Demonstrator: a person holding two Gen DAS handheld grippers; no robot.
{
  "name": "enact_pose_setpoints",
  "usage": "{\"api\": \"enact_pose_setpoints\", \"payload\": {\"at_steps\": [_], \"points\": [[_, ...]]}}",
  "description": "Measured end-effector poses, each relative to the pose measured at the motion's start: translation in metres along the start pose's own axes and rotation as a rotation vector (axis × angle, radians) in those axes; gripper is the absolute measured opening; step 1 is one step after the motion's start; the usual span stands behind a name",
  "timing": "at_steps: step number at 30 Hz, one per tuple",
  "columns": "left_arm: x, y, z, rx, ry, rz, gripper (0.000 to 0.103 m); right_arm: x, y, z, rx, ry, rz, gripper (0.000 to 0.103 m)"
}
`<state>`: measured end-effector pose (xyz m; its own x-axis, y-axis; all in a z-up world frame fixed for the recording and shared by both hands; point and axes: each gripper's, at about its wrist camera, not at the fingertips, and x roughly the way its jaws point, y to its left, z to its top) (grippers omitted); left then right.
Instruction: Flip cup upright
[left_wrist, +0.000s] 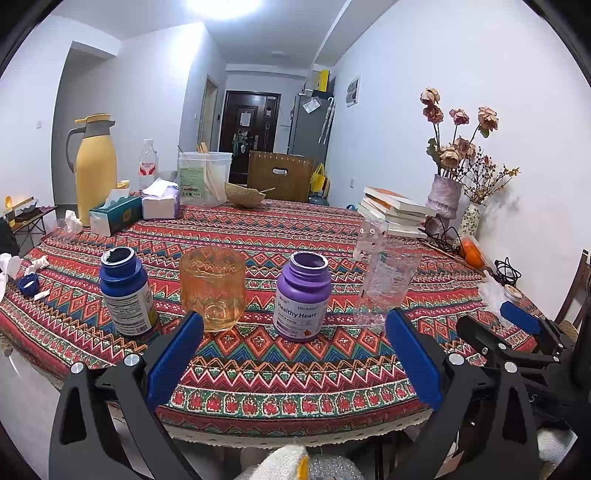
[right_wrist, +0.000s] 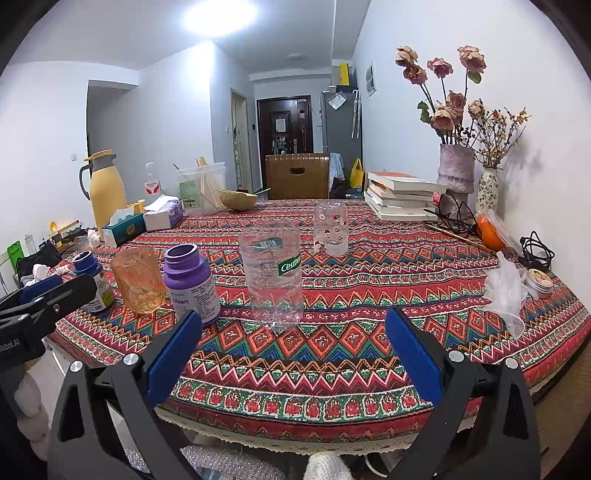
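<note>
An orange glass cup (left_wrist: 213, 287) stands with its mouth up on the patterned tablecloth, between a blue bottle (left_wrist: 126, 291) and a purple bottle (left_wrist: 303, 296). It also shows in the right wrist view (right_wrist: 139, 279). A clear glass with small printed dots (right_wrist: 331, 228) stands mouth down farther back. A cut clear plastic bottle (right_wrist: 272, 268) stands in front of it. My left gripper (left_wrist: 293, 345) is open and empty, near the table's front edge, short of the bottles. My right gripper (right_wrist: 293, 343) is open and empty, in front of the cut plastic bottle.
A yellow jug (left_wrist: 95, 166), tissue boxes (left_wrist: 115, 215), a clear container (left_wrist: 203, 177) and a bowl (left_wrist: 244, 195) stand at the back left. Stacked books (right_wrist: 402, 195), flower vases (right_wrist: 456, 168), an orange packet, a cable, a plastic glove (right_wrist: 508, 291) and a tin are at the right.
</note>
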<state>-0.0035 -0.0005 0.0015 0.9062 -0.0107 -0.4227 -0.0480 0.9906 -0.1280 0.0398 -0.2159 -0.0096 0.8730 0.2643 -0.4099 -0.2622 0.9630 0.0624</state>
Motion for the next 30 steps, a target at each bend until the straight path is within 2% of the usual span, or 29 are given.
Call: {"api": "enact_pose_setpoints", "payload": {"at_steps": [15, 26, 30], "points": [[0.000, -0.006, 0.005, 0.026, 0.002, -0.013, 0.096, -0.007, -0.010, 0.008, 0.010, -0.014, -0.019, 0.096], [0.014, -0.034, 0.041, 0.091, 0.003, -0.082, 0.096, 0.000, -0.036, 0.012, 0.045, -0.038, -0.081, 0.096], [0.028, -0.047, 0.060, 0.112, 0.028, -0.125, 0.096, 0.008, -0.052, 0.015, 0.065, -0.039, -0.113, 0.096]]}}
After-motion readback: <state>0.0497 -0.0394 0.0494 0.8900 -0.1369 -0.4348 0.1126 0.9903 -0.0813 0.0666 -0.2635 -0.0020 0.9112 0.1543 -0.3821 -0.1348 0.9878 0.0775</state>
